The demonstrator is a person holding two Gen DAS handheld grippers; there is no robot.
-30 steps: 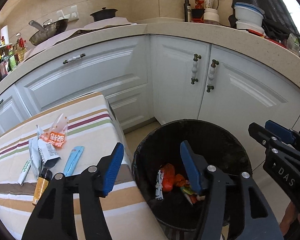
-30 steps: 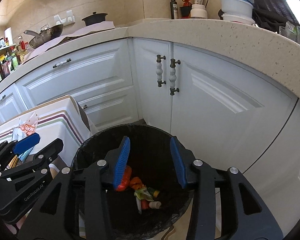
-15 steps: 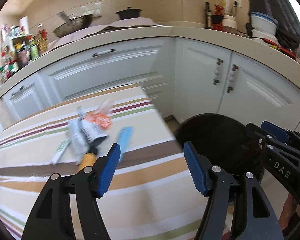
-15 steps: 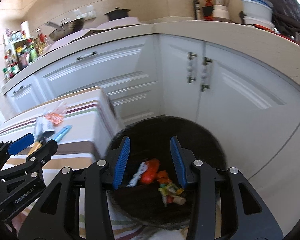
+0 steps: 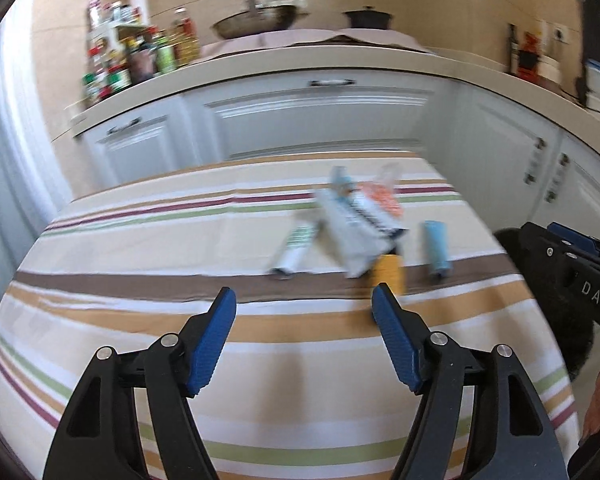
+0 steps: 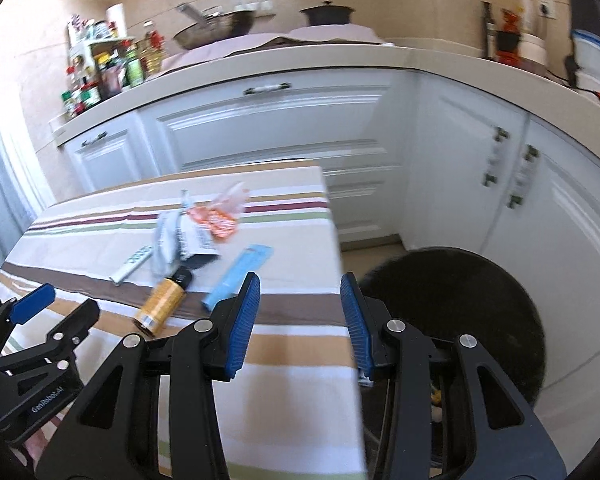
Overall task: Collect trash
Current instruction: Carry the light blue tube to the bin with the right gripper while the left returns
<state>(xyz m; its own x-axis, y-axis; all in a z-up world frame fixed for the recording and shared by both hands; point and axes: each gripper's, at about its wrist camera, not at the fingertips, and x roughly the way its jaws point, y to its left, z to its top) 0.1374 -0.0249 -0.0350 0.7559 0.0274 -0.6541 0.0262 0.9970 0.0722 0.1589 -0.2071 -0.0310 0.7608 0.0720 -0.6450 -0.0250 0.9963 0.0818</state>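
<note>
Looking at everything relative to the striped table, biggest stuff first:

Cabinets: white kitchen cabinets [image 6: 276, 120] run behind the table and wrap round to its right, countertop on top with a wok [image 6: 216, 28] and a dark pot [image 6: 326, 14].

Table: striped tablecloth [image 5: 180, 248], cream with brown, tan, green and maroon bands. All the remaining trash sits toward its far right part.

Trash bin: black round bin [image 6: 472, 292] on the floor just off the table's right edge, a few scraps visible inside near the bottom.

Left gripper [image 5: 304, 312]: hangs over the near middle of the table, blue pads wide apart, nothing between them. Its jaws have just been opening.

Right gripper [image 6: 300, 296]: hangs over the table's right edge, half over the bin side, jaws parted, nothing held.

Wrapper pile: white and grey wrappers [image 6: 182, 236] bunched up near the far right of the table, with an orange packet [image 6: 216, 220] at the back of the pile.

Orange bottle [image 6: 162, 300]: lying on its side across the brown stripe, black cap touching the wrapper pile.

Blue wrapper [image 6: 240, 268]: flat, just right of the bottle.

White tube [image 6: 132, 264]: flat, just left of the pile.

Left view is pretty motion-blurred, so labels can't be read.
</note>
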